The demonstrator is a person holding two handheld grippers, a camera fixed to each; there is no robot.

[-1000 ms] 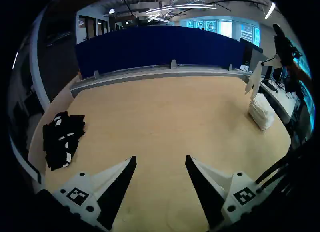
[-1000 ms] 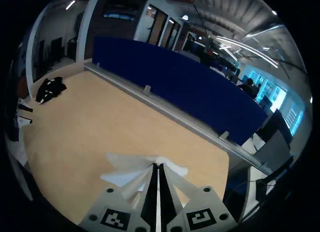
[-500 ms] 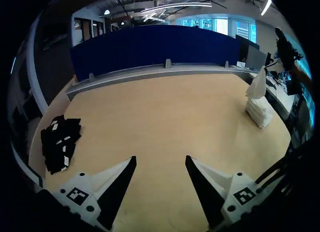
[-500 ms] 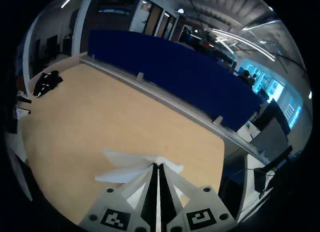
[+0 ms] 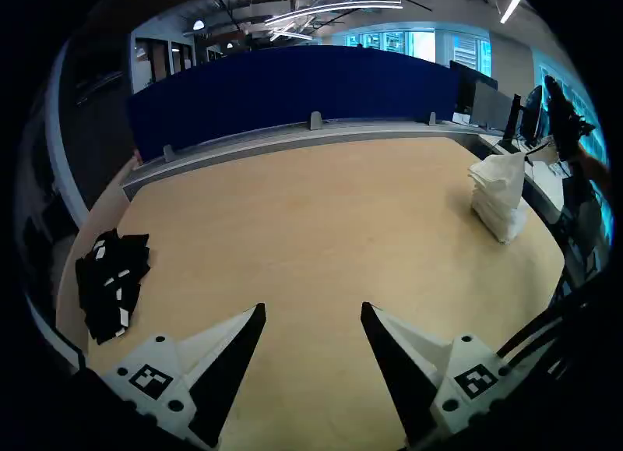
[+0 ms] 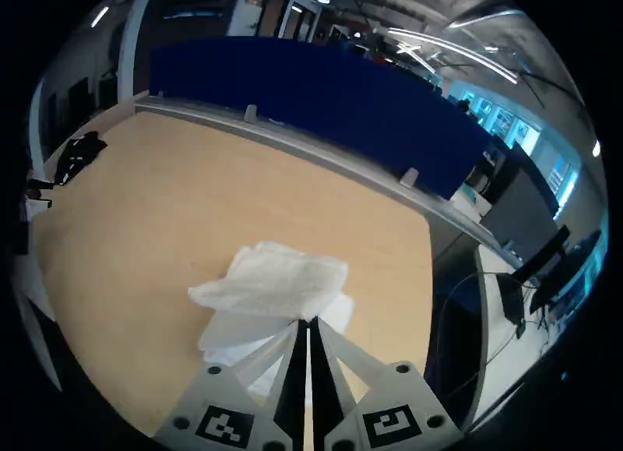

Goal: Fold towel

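1. Down toward the desk (image 5: 327, 217) comes the towel (image 6: 276, 283). A second ago it hung bunched from the right tongs (image 6: 309, 326); now it lies spread on the white stack (image 5: 498, 194) at the desk's far right corner.
2. One blue partition (image 5: 296, 89) runs along the desk's far edge.
3. One stack shows; I cannot count its layers.
4. One towel lies straight ahead of the right tongs, touching their tips, its long axis running across them.
5. One black pile (image 5: 110, 283) sits at the opposite end, well apart.
6. Two tongs: the right, much the nearer, are pressed together on the towel's near edge. The left tongs (image 5: 312, 306) gape wide, holding nothing, so any fold falls to the right first.
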